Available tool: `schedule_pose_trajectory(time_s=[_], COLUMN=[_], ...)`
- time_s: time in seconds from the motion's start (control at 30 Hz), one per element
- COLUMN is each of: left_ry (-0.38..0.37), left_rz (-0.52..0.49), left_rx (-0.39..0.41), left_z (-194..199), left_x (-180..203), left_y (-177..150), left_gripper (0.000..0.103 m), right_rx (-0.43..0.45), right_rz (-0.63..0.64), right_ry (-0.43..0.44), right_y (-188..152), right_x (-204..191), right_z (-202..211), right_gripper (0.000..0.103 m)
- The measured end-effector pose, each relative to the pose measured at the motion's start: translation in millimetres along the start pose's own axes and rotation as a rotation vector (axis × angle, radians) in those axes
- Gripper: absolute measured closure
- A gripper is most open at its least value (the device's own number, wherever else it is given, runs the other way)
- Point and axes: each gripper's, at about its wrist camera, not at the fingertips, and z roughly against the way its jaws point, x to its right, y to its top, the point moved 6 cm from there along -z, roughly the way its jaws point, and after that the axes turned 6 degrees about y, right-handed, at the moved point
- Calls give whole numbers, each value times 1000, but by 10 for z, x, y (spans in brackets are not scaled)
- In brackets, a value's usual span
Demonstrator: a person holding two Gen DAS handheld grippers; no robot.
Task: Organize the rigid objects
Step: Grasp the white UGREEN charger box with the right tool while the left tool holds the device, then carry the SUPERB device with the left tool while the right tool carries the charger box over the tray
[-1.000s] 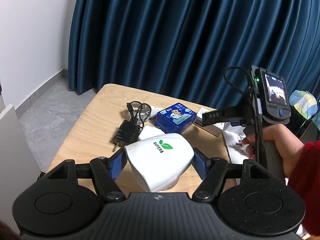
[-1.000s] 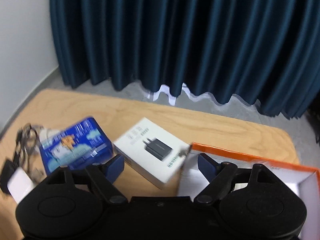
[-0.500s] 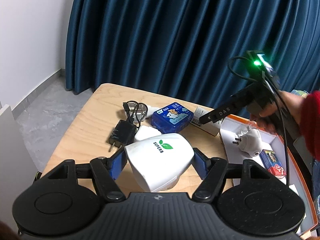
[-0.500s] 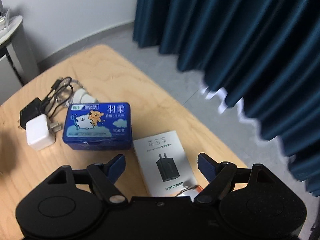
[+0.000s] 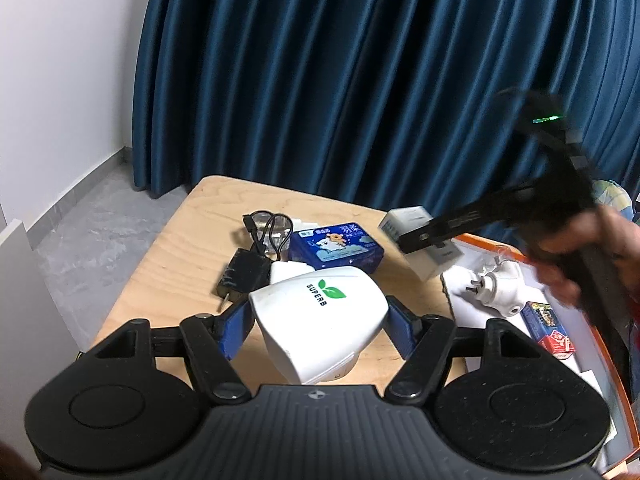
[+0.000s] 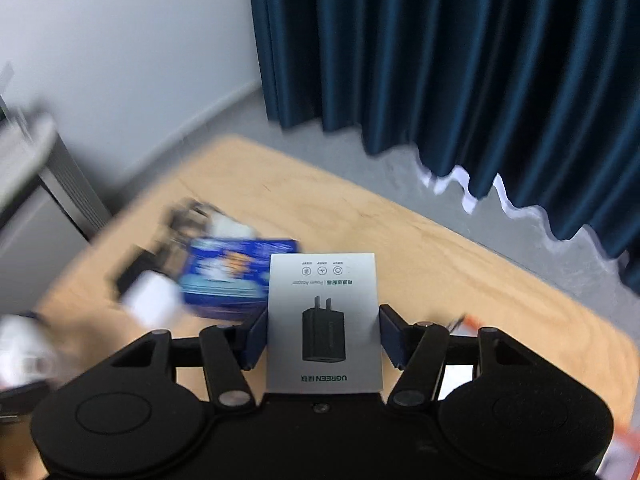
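My left gripper (image 5: pixel 318 326) is shut on a white SUPERB device (image 5: pixel 320 316) and holds it above the near part of the wooden table (image 5: pixel 180 264). My right gripper (image 6: pixel 322 330) is shut on a white UGREEN charger box (image 6: pixel 323 320), lifted off the table; it also shows in the left wrist view (image 5: pixel 420 240), held by the blurred right gripper (image 5: pixel 436 236). A blue tin (image 5: pixel 336 246) lies mid-table, blurred in the right wrist view (image 6: pixel 232 272).
A black charger (image 5: pixel 240 276) with a coiled cable (image 5: pixel 266 232) and a white adapter (image 5: pixel 290 270) lie left of the tin. An orange-rimmed white tray (image 5: pixel 600 344) at the right holds a white plug (image 5: pixel 500 288) and a small red-blue box (image 5: pixel 548 320). Blue curtain behind.
My right gripper has closed on the UGREEN box and lifted it off the table, swinging fast. My left gripper has kept still with the SUPERB device.
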Motion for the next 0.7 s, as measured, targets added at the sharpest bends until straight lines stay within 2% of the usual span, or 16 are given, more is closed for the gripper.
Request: schedule_pose_trajectory(time_s=[0.1, 0.17, 0.27, 0.3, 0.4, 0.53, 0.7], left_ry=[-17, -10, -45, -62, -121, -184, -237], left_rz=[-15, -55, -85, -88, -93, -133, -195], left_rx=[13, 28, 48, 48, 45, 44, 55], left_z=[101, 208, 426, 505, 700, 940, 1147], left_x=[75, 188, 380, 460, 702, 1138, 1619], left_y=[18, 44, 65, 71, 78, 64, 63], left_gripper=[32, 32, 32, 32, 32, 32, 32], right_rx=[114, 195, 271, 293, 331, 363, 424], right_rz=[-69, -107, -123, -135, -207, -310, -421], right_ry=[-40, -98, -217, -281, -401, -435, -444], right_y=[-121, -275, -585, -740, -1163, -1642, -1999], right_x=[-142, -255, -378, -407, -404, -361, -197], right_z=[525, 951, 1522, 1726, 2166, 2613, 2961], right_gripper=[33, 33, 33, 33, 33, 33, 33])
